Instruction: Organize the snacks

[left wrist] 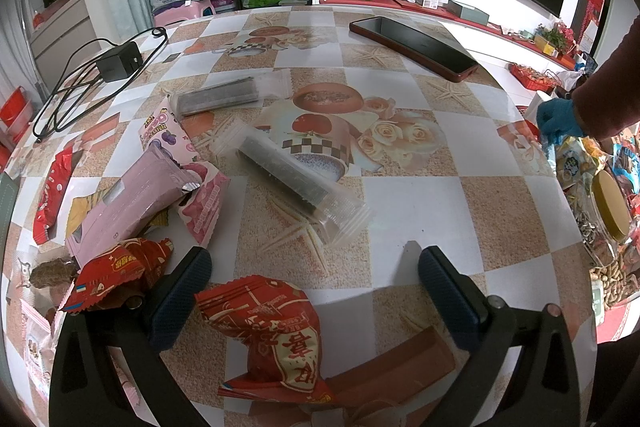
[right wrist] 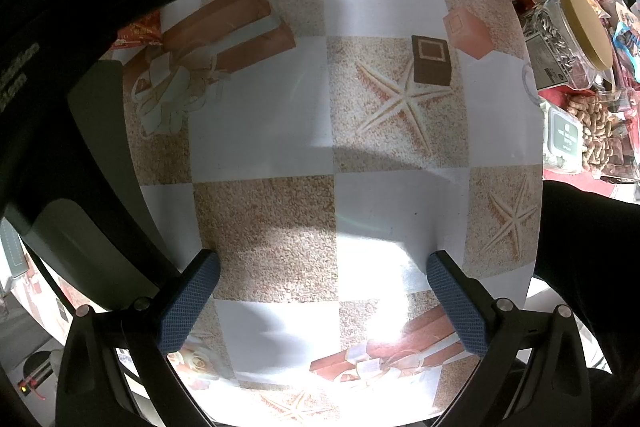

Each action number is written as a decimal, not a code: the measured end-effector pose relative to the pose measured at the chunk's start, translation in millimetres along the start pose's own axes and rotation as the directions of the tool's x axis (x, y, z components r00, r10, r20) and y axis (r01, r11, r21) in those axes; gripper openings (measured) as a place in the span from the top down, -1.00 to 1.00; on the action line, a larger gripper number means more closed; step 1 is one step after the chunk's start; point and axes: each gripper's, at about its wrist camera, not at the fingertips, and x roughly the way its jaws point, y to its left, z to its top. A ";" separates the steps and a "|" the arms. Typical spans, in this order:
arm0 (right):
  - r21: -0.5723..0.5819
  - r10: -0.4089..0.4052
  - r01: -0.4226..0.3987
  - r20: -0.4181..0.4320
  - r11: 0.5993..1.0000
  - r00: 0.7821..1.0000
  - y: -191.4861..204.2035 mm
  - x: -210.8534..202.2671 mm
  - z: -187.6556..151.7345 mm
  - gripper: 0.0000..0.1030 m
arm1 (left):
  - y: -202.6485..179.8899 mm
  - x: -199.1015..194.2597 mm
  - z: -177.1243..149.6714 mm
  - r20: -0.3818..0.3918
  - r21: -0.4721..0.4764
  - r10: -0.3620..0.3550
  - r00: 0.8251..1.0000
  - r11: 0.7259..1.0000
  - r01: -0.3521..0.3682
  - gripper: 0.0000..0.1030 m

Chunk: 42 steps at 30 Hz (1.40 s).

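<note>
Left gripper (left wrist: 314, 267) hung with fingers apart, empty, straddling the red snack packet (left wrist: 272, 335). Right gripper (right wrist: 322, 287) likewise spread over bare table (right wrist: 380, 195). Risk: closing might snag the neighbouring red wrapper (left wrist: 116, 275).

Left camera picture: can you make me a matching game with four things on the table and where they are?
Things:
1. phone
2. charger
3. red snack packet
4. jar with gold lid

Places:
A. between the left gripper fingers
B. far right edge
C. far side, right of middle
D. far left, with its cable

Pairs: 1-C, 2-D, 3-A, 4-B
</note>
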 end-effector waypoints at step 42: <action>-0.001 0.000 0.000 0.024 1.000 1.000 0.1 -2.4 -6.8 -1.00 | 0.0 0.0 0.0 0.000 0.000 0.000 1.000 1.000 0.000 -1.00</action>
